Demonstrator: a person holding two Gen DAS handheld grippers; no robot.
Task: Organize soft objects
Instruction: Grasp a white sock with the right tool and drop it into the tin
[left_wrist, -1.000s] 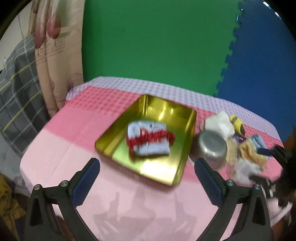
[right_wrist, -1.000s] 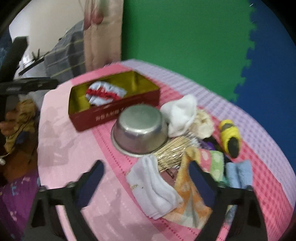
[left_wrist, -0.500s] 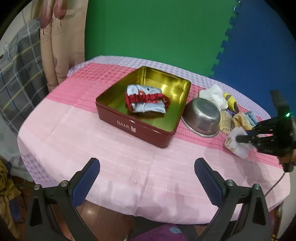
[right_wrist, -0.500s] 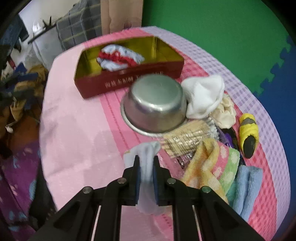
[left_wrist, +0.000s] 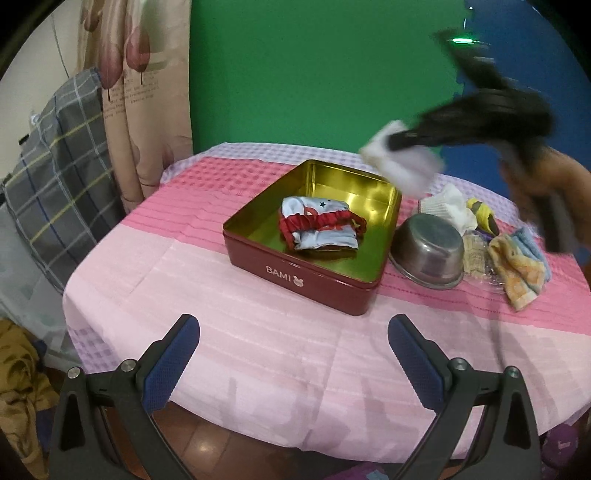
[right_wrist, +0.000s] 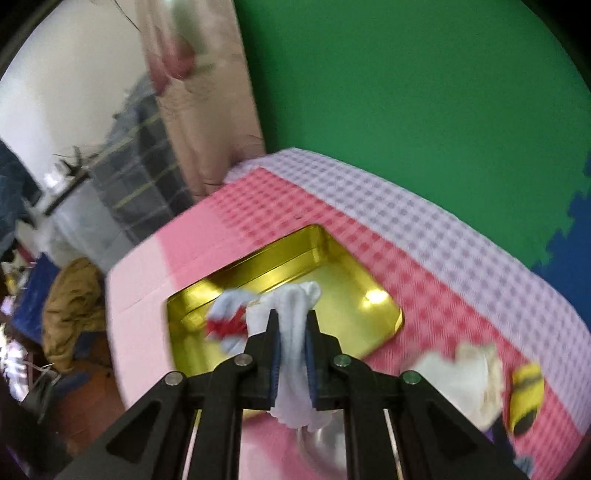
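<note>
A steel bowl (left_wrist: 428, 254) is lying upside down on the pink and lilac checked tablecloth (left_wrist: 236, 332), just beside a bundle of thin pale sticks (left_wrist: 474, 253). Behind the table, a green foam wall (left_wrist: 303, 70) is meeting a blue one (right_wrist: 576, 236) along a jigsaw seam. A beige curtain (left_wrist: 133, 96) is hanging at the left, with a grey plaid cloth (left_wrist: 55, 166) draping beside it.

— Right gripper (right_wrist: 291, 354): closing on the white cloth (right_wrist: 295, 332), lifting it off the table?
— Yes, carrying it clear of the pile, now hanging over the gold tin (right_wrist: 332, 280).
</note>
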